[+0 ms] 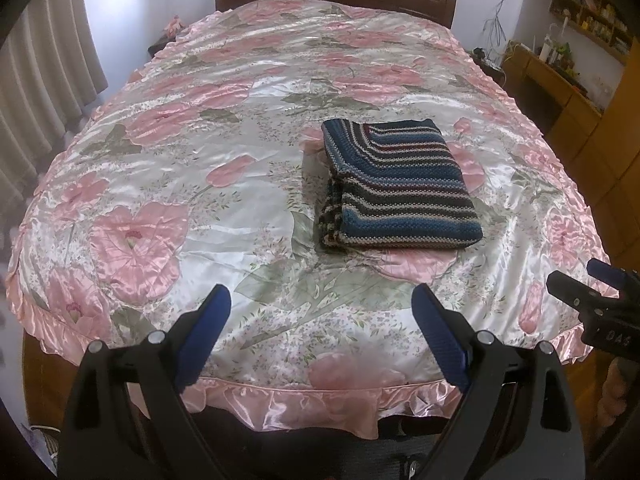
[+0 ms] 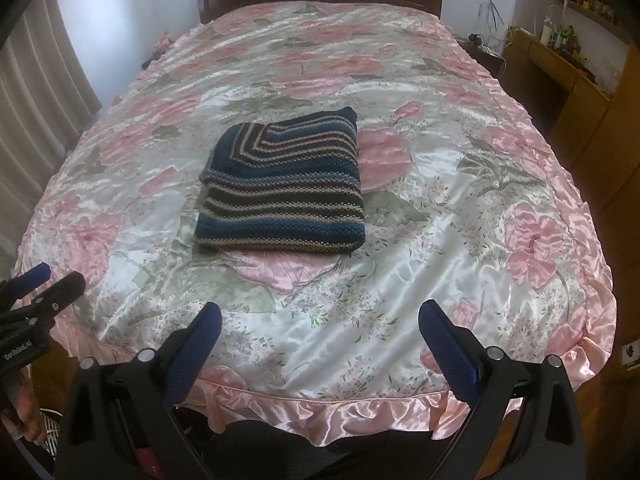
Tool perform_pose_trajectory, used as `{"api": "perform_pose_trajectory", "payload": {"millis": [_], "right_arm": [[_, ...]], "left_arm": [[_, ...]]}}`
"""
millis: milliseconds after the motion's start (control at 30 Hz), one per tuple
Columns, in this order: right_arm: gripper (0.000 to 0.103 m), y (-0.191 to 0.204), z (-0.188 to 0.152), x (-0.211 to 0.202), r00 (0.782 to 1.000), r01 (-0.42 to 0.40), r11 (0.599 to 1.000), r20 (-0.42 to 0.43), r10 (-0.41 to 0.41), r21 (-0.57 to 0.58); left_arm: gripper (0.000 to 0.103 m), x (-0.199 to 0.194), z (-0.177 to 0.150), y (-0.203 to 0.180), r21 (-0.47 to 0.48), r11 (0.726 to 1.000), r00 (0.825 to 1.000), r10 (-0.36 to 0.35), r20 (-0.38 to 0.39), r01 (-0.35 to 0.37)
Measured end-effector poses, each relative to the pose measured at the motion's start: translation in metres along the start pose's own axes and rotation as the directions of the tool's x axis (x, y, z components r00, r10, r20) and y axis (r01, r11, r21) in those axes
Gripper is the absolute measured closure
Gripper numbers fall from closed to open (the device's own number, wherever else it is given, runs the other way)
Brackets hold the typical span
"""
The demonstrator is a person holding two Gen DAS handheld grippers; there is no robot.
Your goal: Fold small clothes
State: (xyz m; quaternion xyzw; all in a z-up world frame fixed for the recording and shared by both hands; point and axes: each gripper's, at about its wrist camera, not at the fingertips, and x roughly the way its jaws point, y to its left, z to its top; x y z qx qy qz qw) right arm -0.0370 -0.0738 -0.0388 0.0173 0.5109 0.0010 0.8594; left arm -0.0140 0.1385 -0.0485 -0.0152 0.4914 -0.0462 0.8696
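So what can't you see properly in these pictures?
- Striped knit garment: folded, so what kind it is stays hidden in both views.
- Shelf items: too small and blurred, left wrist view.
- Right hand-held gripper: cut off by the frame edge, left wrist view.
- Under the bedspread: the ruffle covers the bed's front edge, right wrist view.

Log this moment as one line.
left gripper: open | right gripper: open | striped knit: folded, on bedspread, untouched
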Motion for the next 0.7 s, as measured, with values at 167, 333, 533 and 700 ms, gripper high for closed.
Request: {"api": "perform_pose_trajectory", "payload": {"millis": [167, 333, 533, 700], "right_arm": [[0.004, 0.0017, -0.0007, -0.0004, 1.0, 0.003, 1.0, -0.001, -0.003, 0.002], [0.004, 0.0027, -0.0004, -0.0006, 1.0, 0.002, 1.0, 0.002, -0.002, -0.001], [0.004, -0.0017, 0.0015, 0.0011, 1.0, -0.009, 1.0, -0.011, 0.009, 0.003], [0.004, -0.0023, 0.0002, 0.0026, 1.0, 0.003, 1.0, -0.01, -0.003, -0.006]], "left_arm": [[0.012, 0.0019, -0.0011, 0.0007, -0.001, 1.0, 1.0, 0.005, -0.007, -0.005], [0.012, 0.0026, -0.0018, 0.0005, -0.001, 1.0, 1.0, 0.013, -0.008, -0.013], [0.012, 0.0033, -0.0026, 0.0001, 0.0, 1.0, 1.0, 0.015, -0.011, -0.015], [0.012, 0.0032, -0.0024, -0.0002, -0.001, 1.0, 1.0, 0.014, -0.01, -0.014]]}}
